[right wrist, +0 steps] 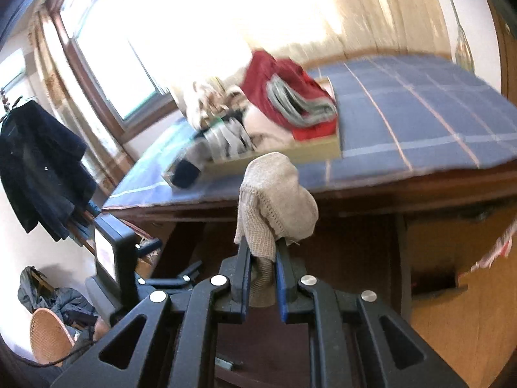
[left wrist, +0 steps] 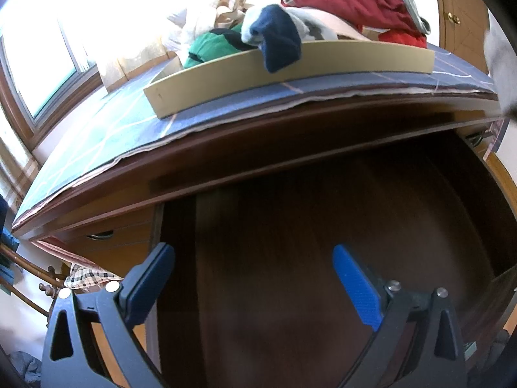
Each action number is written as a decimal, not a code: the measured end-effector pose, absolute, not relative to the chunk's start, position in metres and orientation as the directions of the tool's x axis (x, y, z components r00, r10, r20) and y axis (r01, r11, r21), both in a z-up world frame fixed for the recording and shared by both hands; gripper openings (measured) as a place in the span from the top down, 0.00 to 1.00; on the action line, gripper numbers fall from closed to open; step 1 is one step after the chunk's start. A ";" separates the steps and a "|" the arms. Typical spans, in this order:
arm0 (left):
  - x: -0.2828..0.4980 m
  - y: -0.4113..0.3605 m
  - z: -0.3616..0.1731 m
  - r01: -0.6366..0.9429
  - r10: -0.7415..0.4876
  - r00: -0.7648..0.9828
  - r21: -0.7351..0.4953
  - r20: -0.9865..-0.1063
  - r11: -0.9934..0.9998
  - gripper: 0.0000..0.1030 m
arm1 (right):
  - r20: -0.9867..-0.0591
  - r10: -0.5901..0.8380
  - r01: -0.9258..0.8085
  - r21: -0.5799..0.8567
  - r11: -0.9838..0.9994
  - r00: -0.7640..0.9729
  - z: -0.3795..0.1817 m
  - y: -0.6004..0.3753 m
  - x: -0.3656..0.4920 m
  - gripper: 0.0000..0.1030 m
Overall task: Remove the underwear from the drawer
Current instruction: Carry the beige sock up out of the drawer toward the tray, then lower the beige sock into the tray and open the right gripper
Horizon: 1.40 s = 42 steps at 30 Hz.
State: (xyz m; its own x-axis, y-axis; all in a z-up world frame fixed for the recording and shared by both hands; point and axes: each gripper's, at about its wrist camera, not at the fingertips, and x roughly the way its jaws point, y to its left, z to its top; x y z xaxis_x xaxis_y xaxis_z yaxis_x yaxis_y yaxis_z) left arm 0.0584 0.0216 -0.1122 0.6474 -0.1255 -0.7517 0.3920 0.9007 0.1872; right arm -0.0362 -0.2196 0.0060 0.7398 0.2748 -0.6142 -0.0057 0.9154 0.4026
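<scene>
Fingers of your right gripper [right wrist: 262, 252] pinch the beige knit underwear [right wrist: 276, 200]; your left gripper [left wrist: 253, 278] gapes empty over the dark drawer [left wrist: 323, 242].
Keep that pinch firm and lift clear of the dresser's front edge [right wrist: 355, 194]; open room lies right of the tan tray [right wrist: 320, 153].

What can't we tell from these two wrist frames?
- Left wrist view: drawer interior is dark and blurred; anything inside is unreadable.
- Right wrist view: the beige garment in the right gripper is bunched, type unclear.
- Both views: tray pile overlaps; lower items hidden.
</scene>
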 end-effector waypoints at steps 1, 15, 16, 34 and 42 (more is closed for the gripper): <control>0.058 0.021 -0.112 0.392 -0.125 0.648 0.188 -0.751 0.900 0.03 | -0.607 0.274 -0.015 0.396 0.918 0.746 0.011 -0.218 -0.035 0.86; 0.058 0.022 -0.113 0.389 -0.131 0.648 0.178 -0.750 0.904 0.03 | -0.557 0.295 -0.094 0.361 0.928 0.776 0.044 -0.199 -0.020 0.86; 0.058 0.023 -0.113 0.388 -0.131 0.648 0.178 -0.750 0.904 0.03 | -0.556 0.299 -0.098 0.363 0.927 0.776 0.045 -0.198 -0.019 0.86; 0.060 0.030 -0.110 0.368 -0.140 0.651 0.149 -0.746 0.918 0.03 | -0.581 0.298 -0.079 0.372 0.925 0.757 0.033 -0.199 -0.022 0.86; 0.061 0.028 -0.110 0.370 -0.136 0.649 0.154 -0.748 0.916 0.03 | -0.616 0.294 -0.022 0.409 0.912 0.731 0.009 -0.215 -0.035 0.86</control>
State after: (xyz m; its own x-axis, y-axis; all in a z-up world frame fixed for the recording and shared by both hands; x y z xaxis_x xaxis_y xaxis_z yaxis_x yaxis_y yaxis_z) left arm 0.0606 0.0283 -0.1099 0.6494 -0.1361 -0.7481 0.3696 0.9163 0.1541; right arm -0.0355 -0.2152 0.0089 0.7311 0.2937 -0.6159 -0.0217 0.9122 0.4093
